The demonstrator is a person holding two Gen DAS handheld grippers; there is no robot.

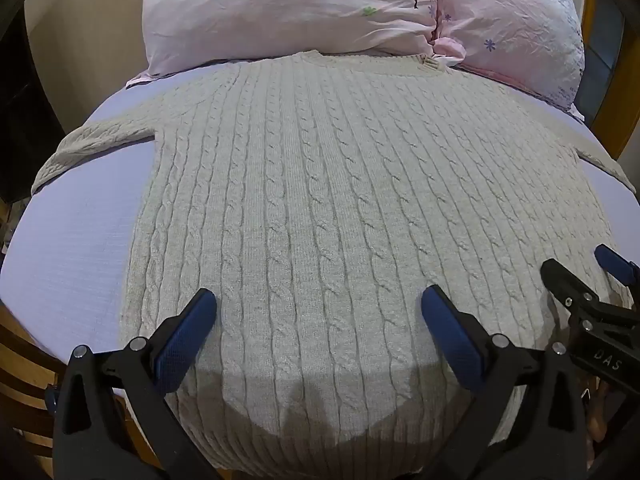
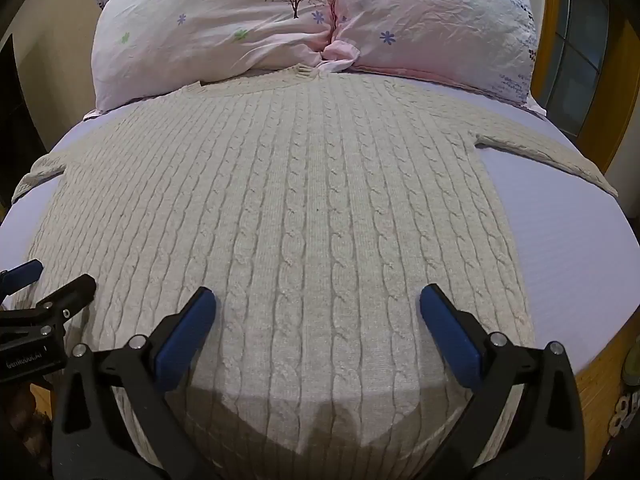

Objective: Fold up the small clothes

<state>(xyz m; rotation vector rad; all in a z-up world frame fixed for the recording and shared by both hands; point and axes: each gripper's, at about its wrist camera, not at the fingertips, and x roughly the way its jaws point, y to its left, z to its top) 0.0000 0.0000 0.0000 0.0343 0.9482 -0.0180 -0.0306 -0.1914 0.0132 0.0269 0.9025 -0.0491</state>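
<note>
Two grippers, one garment. Item: cream cable-knit sweater (image 1: pixel 320 200), laid flat and face up on a lavender bedsheet (image 1: pixel 72 248), collar at 12 o'clock touching the pillows, hem at 6 o'clock nearest the cameras; sleeves spread toward 9 and 3 o'clock, the left one (image 1: pixel 92 140) draping to the mattress edge, the right one (image 2: pixel 548 152) likewise. Item: left gripper (image 1: pixel 319 300), jaws wide apart, blue pads (image 1: pixel 188 332) poised over the lower body of the knit, nothing between them; contact with the fabric cannot be told. Item: right gripper (image 2: pixel 318 300), jaws equally spread, blue pads (image 2: pixel 448 332) over the same lower panel, holding nothing. Each gripper appears in the other's view, the right at 3 o'clock of the left wrist view (image 1: pixel 580 280), the left at 9 o'clock of the right wrist view (image 2: pixel 48 284), side by side near the hem. Item: two pink floral pillows (image 2: pixel 224 32) at 12 o'clock, abutting. Item: wooden bed frame (image 2: pixel 592 384) at 4 o'clock.
</note>
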